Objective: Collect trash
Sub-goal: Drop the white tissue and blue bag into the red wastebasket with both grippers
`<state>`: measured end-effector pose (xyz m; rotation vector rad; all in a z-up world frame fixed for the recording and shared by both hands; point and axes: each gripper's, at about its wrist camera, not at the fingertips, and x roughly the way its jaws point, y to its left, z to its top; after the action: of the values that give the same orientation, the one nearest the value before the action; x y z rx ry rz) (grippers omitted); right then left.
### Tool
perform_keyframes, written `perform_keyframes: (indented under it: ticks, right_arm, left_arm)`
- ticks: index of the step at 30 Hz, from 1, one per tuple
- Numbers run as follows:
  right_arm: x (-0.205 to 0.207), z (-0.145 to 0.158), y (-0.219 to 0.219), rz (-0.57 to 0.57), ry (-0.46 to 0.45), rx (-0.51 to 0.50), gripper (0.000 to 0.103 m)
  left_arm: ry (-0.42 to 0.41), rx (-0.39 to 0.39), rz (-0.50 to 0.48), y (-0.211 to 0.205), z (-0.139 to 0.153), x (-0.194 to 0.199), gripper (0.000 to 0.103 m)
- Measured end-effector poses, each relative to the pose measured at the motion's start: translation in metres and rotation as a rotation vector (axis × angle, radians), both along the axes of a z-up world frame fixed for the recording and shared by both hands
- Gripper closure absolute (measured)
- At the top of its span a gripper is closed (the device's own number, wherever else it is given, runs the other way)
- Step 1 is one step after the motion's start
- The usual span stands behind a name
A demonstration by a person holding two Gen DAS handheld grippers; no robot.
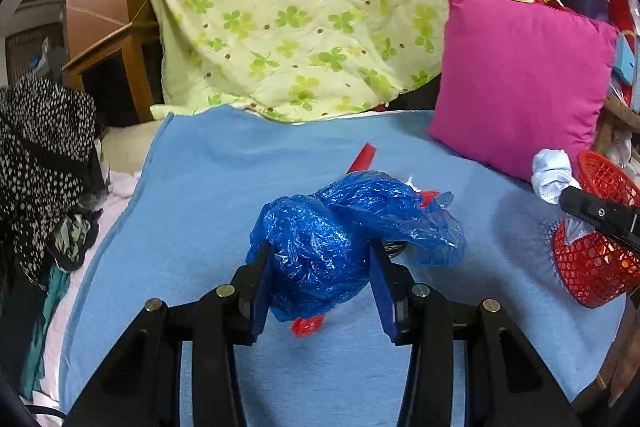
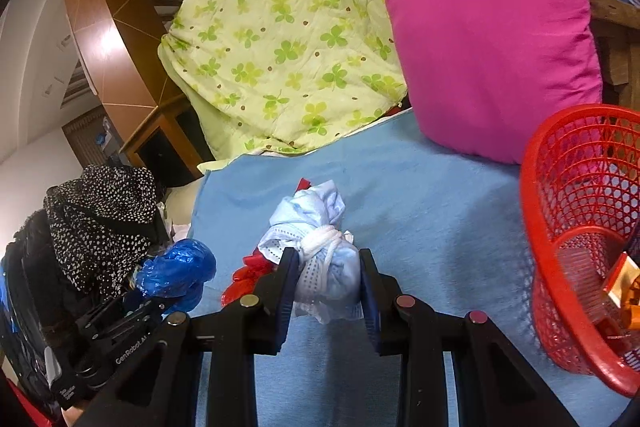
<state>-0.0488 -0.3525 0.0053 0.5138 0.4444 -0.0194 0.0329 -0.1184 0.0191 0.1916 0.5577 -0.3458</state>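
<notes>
My left gripper (image 1: 320,247) is shut on a crumpled blue plastic bag (image 1: 348,219), held just above the blue blanket (image 1: 208,187). My right gripper (image 2: 329,254) is shut on a balled-up white and pale blue face mask (image 2: 320,227) tied with its ear loops. In the left wrist view the right gripper (image 1: 600,215) and the mask (image 1: 554,175) hang by the rim of a red mesh basket (image 1: 596,267). The same basket (image 2: 540,227) stands at the right in the right wrist view, with orange and yellow packaging inside. Red plastic scraps (image 1: 362,157) lie on the blanket.
A magenta pillow (image 1: 520,75) leans at the back right and a green clover quilt (image 1: 300,7) is piled behind. Black dotted clothing (image 1: 40,155) is heaped at the left edge. More red scraps (image 2: 248,279) lie beneath the mask. A wooden cabinet (image 1: 104,7) stands behind.
</notes>
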Motion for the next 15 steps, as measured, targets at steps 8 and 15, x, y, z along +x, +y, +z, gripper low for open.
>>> perform_keyframes:
  ticks: [8,15]
  right_arm:
    - [-0.017,0.005,-0.017,-0.027,-0.03,0.005,0.071]
    - [-0.031,0.009,-0.031,-0.051,-0.06,-0.008,0.071]
  left_arm:
    - [-0.048,0.021,-0.021,-0.02,0.009,-0.017,0.056]
    - [-0.08,0.034,-0.047,-0.035,0.014,-0.029,0.056]
